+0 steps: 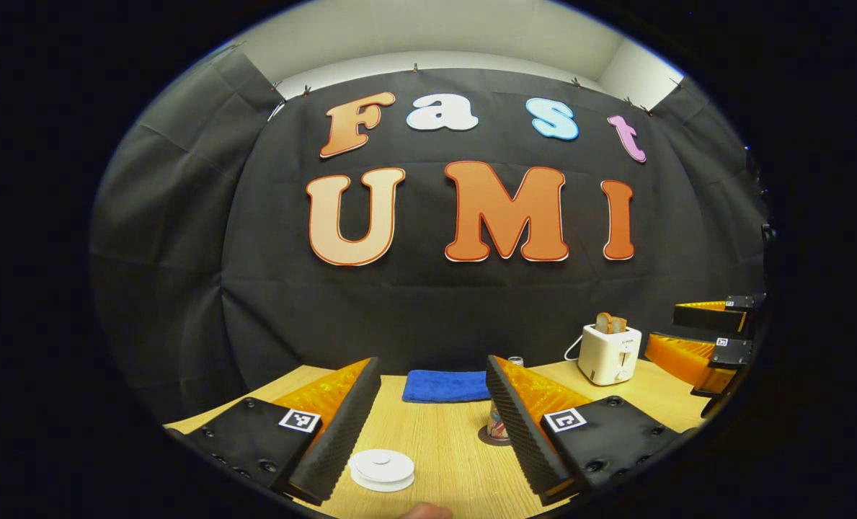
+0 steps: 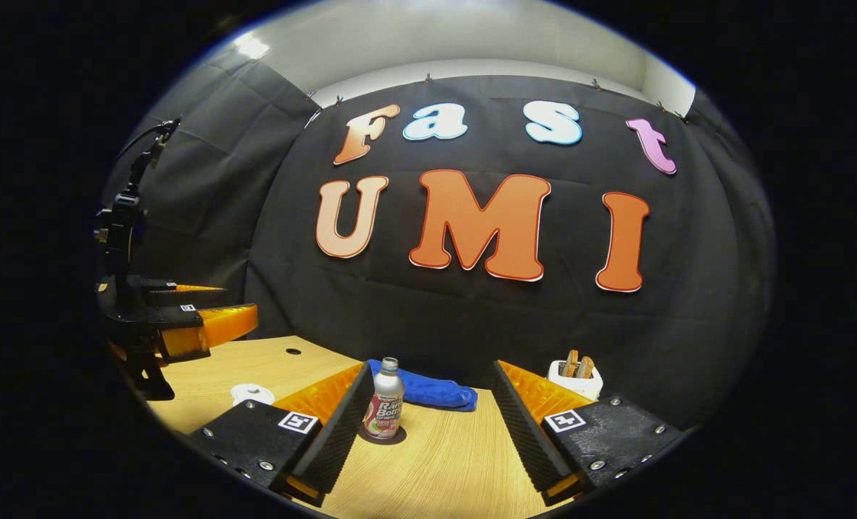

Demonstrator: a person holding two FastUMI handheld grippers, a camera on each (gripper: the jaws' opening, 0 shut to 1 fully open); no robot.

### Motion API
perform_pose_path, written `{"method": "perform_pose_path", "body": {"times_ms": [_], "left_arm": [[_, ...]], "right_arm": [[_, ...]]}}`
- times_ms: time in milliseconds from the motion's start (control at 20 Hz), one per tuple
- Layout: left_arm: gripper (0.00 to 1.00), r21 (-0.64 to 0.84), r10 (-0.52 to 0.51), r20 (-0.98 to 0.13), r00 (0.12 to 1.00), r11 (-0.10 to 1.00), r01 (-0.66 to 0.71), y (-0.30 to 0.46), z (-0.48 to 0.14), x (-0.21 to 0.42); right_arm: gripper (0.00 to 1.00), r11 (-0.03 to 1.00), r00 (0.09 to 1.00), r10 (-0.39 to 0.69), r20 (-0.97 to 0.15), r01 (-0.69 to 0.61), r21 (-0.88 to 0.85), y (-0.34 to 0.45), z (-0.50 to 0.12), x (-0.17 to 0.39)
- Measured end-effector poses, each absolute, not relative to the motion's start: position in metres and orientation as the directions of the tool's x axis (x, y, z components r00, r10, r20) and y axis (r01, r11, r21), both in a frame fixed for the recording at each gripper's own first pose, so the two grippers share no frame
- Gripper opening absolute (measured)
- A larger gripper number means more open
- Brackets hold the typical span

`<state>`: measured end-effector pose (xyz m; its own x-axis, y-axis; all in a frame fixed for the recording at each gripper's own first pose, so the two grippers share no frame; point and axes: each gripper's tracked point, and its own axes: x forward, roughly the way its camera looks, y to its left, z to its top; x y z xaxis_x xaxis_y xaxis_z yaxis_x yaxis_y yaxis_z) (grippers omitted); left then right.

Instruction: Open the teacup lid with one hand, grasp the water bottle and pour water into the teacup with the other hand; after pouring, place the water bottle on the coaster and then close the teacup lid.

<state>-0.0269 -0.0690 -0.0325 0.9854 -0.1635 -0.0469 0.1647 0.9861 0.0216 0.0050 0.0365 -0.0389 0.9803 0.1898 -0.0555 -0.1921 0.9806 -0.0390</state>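
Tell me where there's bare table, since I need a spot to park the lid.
Bare wood lies between the teacup lid and the water bottle, in front of the blue towel. More lies right of the bottle. It's crowded toward the back, where the towel and toaster stand.

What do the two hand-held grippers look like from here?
Each hand-held gripper, left and right, has two orange wedge-shaped fingers lined with black ribbed pads. The fingers sit on black bolted blocks, each carrying a small square black-and-white marker.
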Motion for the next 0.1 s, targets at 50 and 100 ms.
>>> {"method": "perform_pose_path", "body": {"times_ms": [50,100], "left_arm": [[0.94,0.023,-0.163,-0.046,0.986,0.986,0.164,-0.0672,-0.0320,-0.0271],[0.94,0.023,-0.162,-0.045,0.986,0.986,0.163,-0.0661,-0.0330,-0.0249]], "right_arm": [[0.98,0.981,0.980,0.190,-0.056,-0.192,-0.034,0.0365,-0.0388,0.0061],[0.98,0.981,0.980,0.189,-0.057,-0.191,-0.031,0.0370,-0.0394,0.0081]]}}
